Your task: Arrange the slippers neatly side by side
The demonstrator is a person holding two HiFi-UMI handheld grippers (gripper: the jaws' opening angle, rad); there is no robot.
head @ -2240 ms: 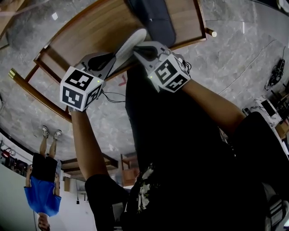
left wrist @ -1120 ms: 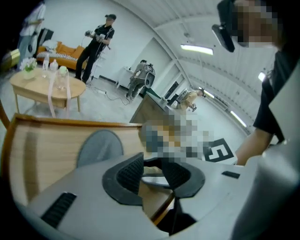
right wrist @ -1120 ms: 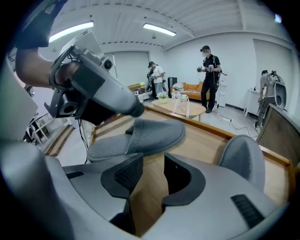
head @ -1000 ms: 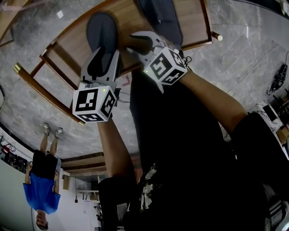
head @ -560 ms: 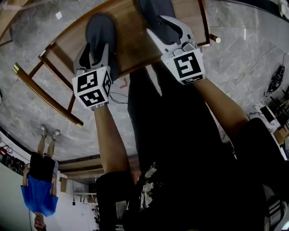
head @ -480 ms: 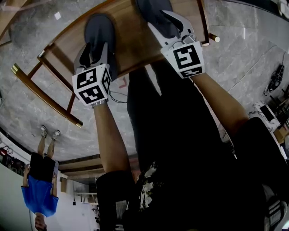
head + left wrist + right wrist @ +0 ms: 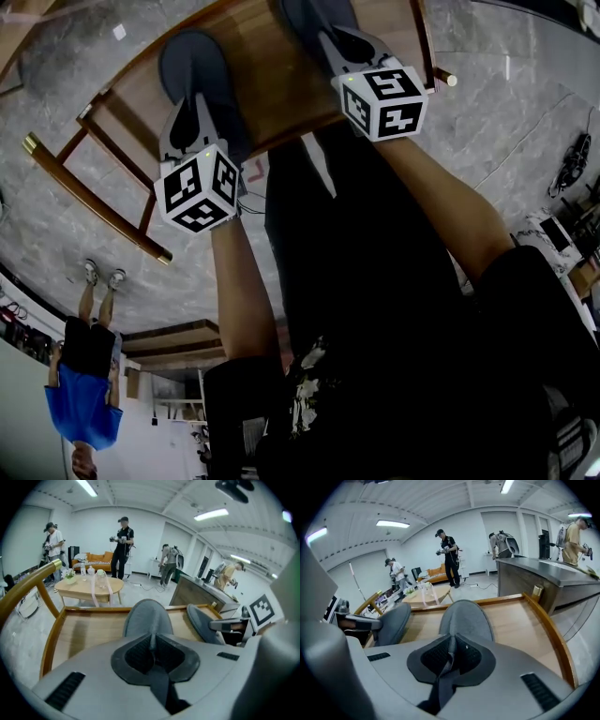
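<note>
Two grey slippers lie side by side, a gap apart, on a wooden rimmed surface. My left gripper has just closed its jaws and pinches the heel edge of the left slipper. My right gripper has just closed too, on the heel edge of the right slipper. In the left gripper view the left gripper clamps its slipper, with the other slipper to the right. The right gripper view shows the right gripper gripping its slipper.
The wooden surface has a raised rim and a brass-tipped rail. Marble floor lies around it, with cables at the right. Several people stand in the room, one in a blue shirt. A round table and a counter stand beyond.
The slipper both grippers held upturned now lies flat on the left. The right gripper has swung over to the right slipper. Both pairs of jaws went from open to shut on the heels.
</note>
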